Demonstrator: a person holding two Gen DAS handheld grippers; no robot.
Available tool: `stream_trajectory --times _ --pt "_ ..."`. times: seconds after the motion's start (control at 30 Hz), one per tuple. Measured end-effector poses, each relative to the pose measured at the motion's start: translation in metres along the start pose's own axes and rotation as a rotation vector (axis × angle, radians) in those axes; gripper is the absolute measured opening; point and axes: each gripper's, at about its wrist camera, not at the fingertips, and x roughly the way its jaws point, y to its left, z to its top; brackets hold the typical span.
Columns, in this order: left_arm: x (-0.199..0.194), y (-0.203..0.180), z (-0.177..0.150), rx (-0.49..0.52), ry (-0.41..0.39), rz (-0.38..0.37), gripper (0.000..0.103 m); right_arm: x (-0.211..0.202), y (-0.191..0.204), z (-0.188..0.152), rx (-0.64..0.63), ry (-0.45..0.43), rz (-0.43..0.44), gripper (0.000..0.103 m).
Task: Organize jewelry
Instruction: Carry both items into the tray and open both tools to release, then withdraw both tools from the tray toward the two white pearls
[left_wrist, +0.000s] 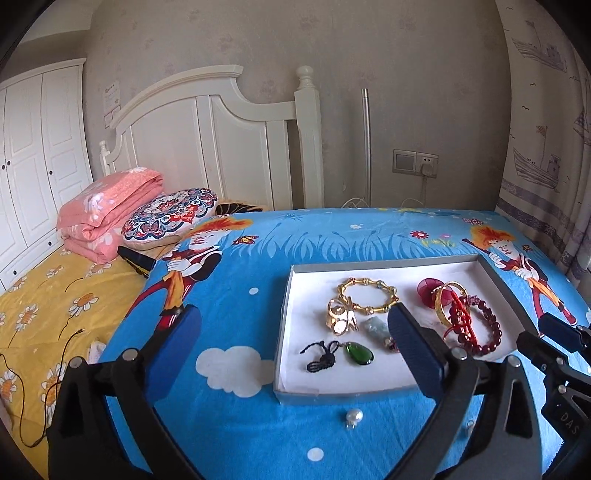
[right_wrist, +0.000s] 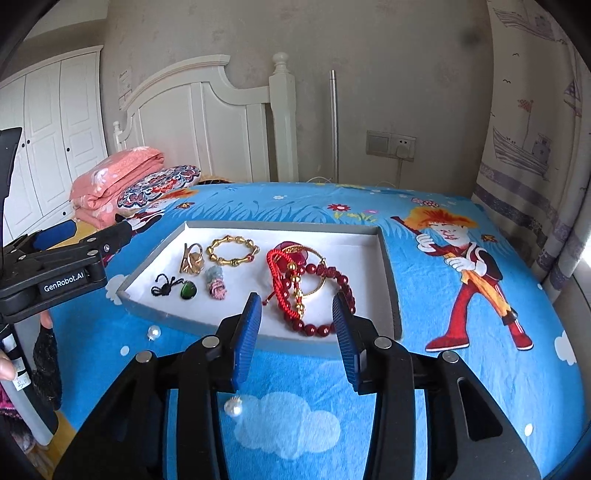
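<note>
- Tray (left_wrist: 295, 332) of jewelry is sitting on the blue cartoon bedspread (left_wrist: 240, 295) in the left wrist view, lined white, grey rim.
- Left gripper (left_wrist: 291, 343) is hovering over the near left part of the tray, jaws standing wide, nothing between the pads.
- Gold bangle (left_wrist: 367, 295) is lying at the back of the tray, gold ring piece (left_wrist: 341, 319) touching its near left side.
- Green pendant (left_wrist: 359, 354) on a black cord (left_wrist: 321, 356) is lying near the front left of the tray.
- Red bead bracelet (left_wrist: 476, 326) is piling with a red cord and a gold ring on the tray's right side.
- Pearl (left_wrist: 354, 416) is lying outside the tray, on the bedspread just in front of its near rim.
- Right gripper (left_wrist: 554, 332) is showing at the right edge of this view.
- Right gripper (right_wrist: 297, 328), in the right wrist view, is hanging over the tray's (right_wrist: 388, 266) near rim, jaws partly open, empty; red bead bracelet (right_wrist: 325, 295) is lying beyond the tips.
- Second pearl (right_wrist: 233, 407) is lying on the bedspread (right_wrist: 443, 369) under the right gripper's left finger; the other pearl (right_wrist: 154, 332) is lying left of the tray.
- Green pendant (right_wrist: 188, 290), gold bangle (right_wrist: 232, 251) and a pink knotted charm (right_wrist: 218, 286) are lying in the tray's left half.
- Left gripper (right_wrist: 92, 236) is reaching in from the left edge.
</note>
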Motion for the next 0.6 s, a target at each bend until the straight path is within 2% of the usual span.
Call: stream_trajectory --times 0.13,0.3,0.6 --pt "-0.015 -0.004 -0.026 0.003 -0.007 0.006 0.098 -0.014 0.005 -0.017 -0.003 -0.005 0.007 0.04" --pt "-0.031 -0.003 -0.062 -0.006 0.005 0.012 0.098 -0.027 0.014 -0.038 -0.033 -0.008 0.023 0.047" --pt "-0.041 0.009 -0.105 -0.008 0.039 0.019 0.098 -0.016 0.03 -0.063 -0.09 0.05 0.043 0.047"
